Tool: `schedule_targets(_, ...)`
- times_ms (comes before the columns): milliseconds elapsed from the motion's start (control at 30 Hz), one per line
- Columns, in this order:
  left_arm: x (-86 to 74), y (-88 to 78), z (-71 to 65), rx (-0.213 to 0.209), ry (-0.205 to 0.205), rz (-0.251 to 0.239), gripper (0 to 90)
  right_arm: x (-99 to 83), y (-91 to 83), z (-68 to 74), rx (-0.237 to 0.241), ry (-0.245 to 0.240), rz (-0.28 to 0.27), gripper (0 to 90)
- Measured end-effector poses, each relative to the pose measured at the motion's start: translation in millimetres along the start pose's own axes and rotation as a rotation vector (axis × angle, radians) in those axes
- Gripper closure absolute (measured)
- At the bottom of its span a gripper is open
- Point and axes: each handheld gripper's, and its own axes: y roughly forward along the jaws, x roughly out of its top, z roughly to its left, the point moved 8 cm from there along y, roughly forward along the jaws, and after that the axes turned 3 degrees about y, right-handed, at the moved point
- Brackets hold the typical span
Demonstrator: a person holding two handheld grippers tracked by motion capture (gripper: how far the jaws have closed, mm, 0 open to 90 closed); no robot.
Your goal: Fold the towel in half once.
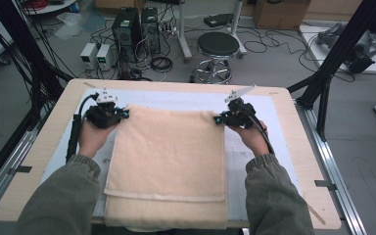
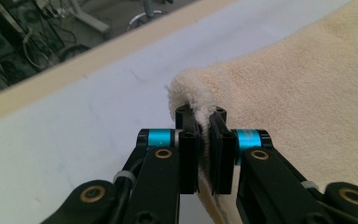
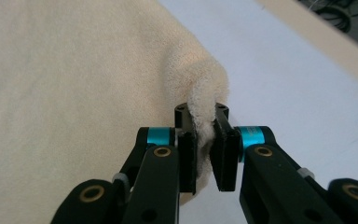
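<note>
Both grippers' fingers clamped on towel (image 1: pixel 169 152) far corners near bench (image 1: pixel 49 142) far edge, left (image 1: pixel 122 113), right (image 1: pixel 219 119), likely for even fold toward near edge.

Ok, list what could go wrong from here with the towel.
1. Each gripper pinches only a thin bit of a far corner of the towel: the left gripper and the right gripper could lose it as the towel is lifted.
2. The towel's near edge hangs past the table; dragging it could pull the whole towel off.
3. The towel already lies folded in layers; uneven lifting might skew the next fold.
</note>
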Motion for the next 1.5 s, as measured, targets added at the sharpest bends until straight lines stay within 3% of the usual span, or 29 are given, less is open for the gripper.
schedule_targets(100, 26.5, -9.0, 11.6, 0.024, -0.002, -0.051, 83.9, 27.9, -12.8, -9.5, -0.038, -0.015, -0.035, 82.8)
schedule_targets(167, 31.5, -8.7, 15.6, 0.015, -0.003, -0.040, 83.1, 41.5, -19.3, -15.6, -0.040, -0.009, -0.049, 82.2)
schedule_targets(200, 29.6, -6.9, 16.4, 0.015, -0.011, -0.026, 80.7, 44.5, -20.6, -17.2, -0.036, -0.006, -0.054, 79.5)
schedule_targets(267, 21.0, -2.1, 15.9, 0.004, -0.022, 0.017, 66.5, 42.6, -16.9, -22.6, -0.059, 0.012, -0.051, 64.7)
schedule_targets(400, 1.3, -0.7, 12.6, -0.019, -0.020, 0.037, 59.3, 22.2, -5.8, -26.1, -0.041, 0.089, -0.009, 46.7)
schedule_targets(433, -3.1, -1.7, 12.1, -0.028, -0.023, 0.042, 57.7, 18.0, -4.2, -25.1, -0.031, 0.101, -0.001, 45.9)
schedule_targets(500, -9.5, -4.0, 10.3, -0.040, -0.030, 0.034, 56.4, 12.4, -4.6, -21.2, -0.047, 0.091, -0.030, 44.7)
schedule_targets(600, -16.9, -8.2, 3.5, -0.060, -0.024, 0.027, 54.2, 2.8, -3.2, -15.0, -0.039, 0.087, -0.028, 40.1)
schedule_targets(833, -37.5, -16.2, -21.3, -0.136, -0.004, 0.019, 48.1, -14.6, -7.3, 10.7, 0.009, 0.101, -0.054, 31.1)
schedule_targets(1167, -66.2, -33.8, -45.7, -0.183, 0.015, 0.000, 40.4, -44.7, -18.7, 45.1, 0.026, 0.026, -0.042, 29.1)
schedule_targets(1333, -76.9, -44.6, -62.0, -0.202, 0.051, -0.012, 38.4, -59.4, -24.8, 57.3, 0.015, -0.003, -0.032, 28.9)
schedule_targets(1400, -81.1, -48.8, -67.9, -0.211, 0.063, -0.016, 37.6, -63.5, -27.4, 62.6, 0.011, -0.026, -0.002, 28.8)
schedule_targets(1500, -87.8, -55.1, -74.7, -0.209, 0.076, -0.027, 36.6, -62.7, -35.8, 70.5, -0.013, -0.061, -0.050, 29.7)
